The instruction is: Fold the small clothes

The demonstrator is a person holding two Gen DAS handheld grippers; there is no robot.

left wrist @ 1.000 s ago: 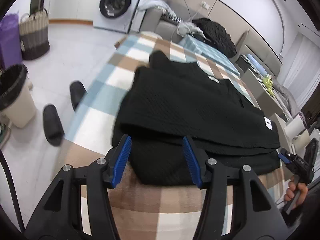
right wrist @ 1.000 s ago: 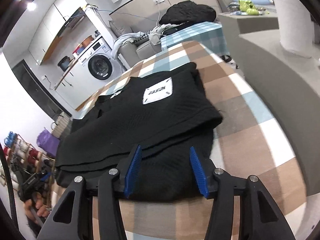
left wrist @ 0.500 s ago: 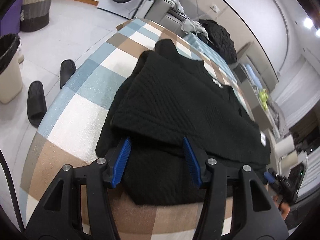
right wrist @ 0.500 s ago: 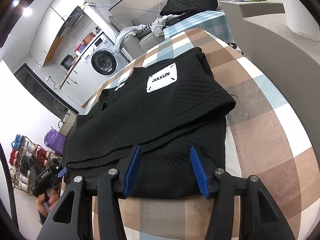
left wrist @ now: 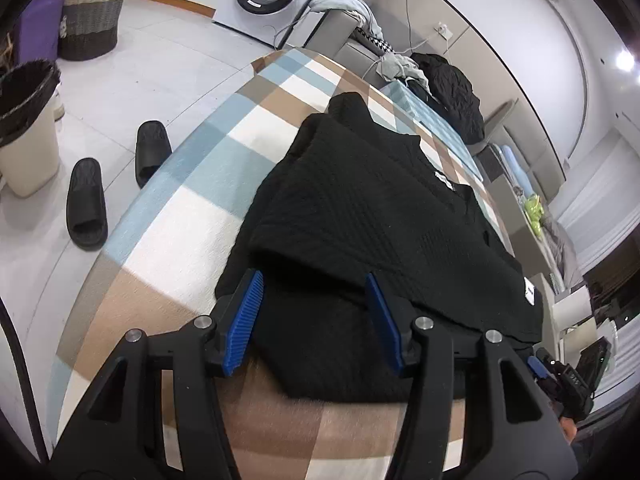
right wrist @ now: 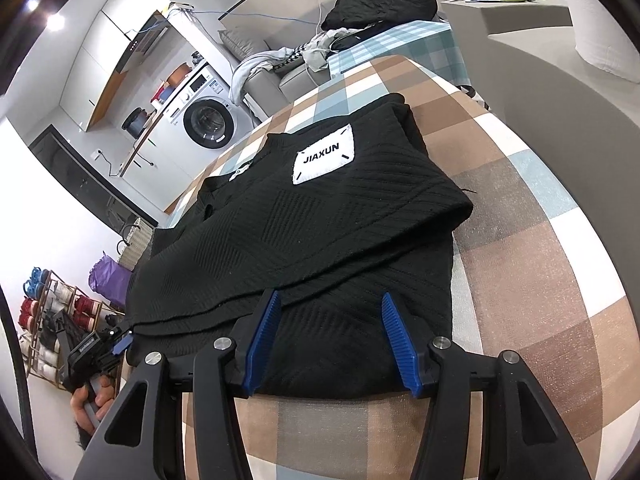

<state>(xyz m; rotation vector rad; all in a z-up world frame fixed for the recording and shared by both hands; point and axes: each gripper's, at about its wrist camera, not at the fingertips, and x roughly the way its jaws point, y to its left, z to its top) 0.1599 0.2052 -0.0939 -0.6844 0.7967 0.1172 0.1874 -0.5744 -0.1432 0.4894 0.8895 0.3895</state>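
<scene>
A black knit sweater (left wrist: 372, 208) lies flat on the checked table (left wrist: 168, 248), its sides folded in over the body. In the right wrist view the sweater (right wrist: 320, 216) shows a white "JIAXUN" patch (right wrist: 324, 154). My left gripper (left wrist: 313, 278) is open over the hem at the near left corner, with the fabric lying between its blue pads (left wrist: 244, 320). My right gripper (right wrist: 330, 298) is open over the hem at the near right corner. Each view catches the other gripper at the sweater's far corner: the right gripper (left wrist: 560, 376), and the left gripper (right wrist: 100, 344) held in a hand (right wrist: 92, 400).
On the floor to the left are two black slippers (left wrist: 86, 204), a lined waste bin (left wrist: 24, 128) and a woven basket (left wrist: 94, 12). A washing machine (right wrist: 208, 120) stands beyond. Loose clothes (right wrist: 380, 0) are heaped on the sofa behind the table. A grey counter (right wrist: 560, 92) borders the table's right side.
The left gripper has sunk and rolled, coming in over the sweater's near left hem. The right gripper has crept slightly nearer the hem; the sweater itself lies as before.
</scene>
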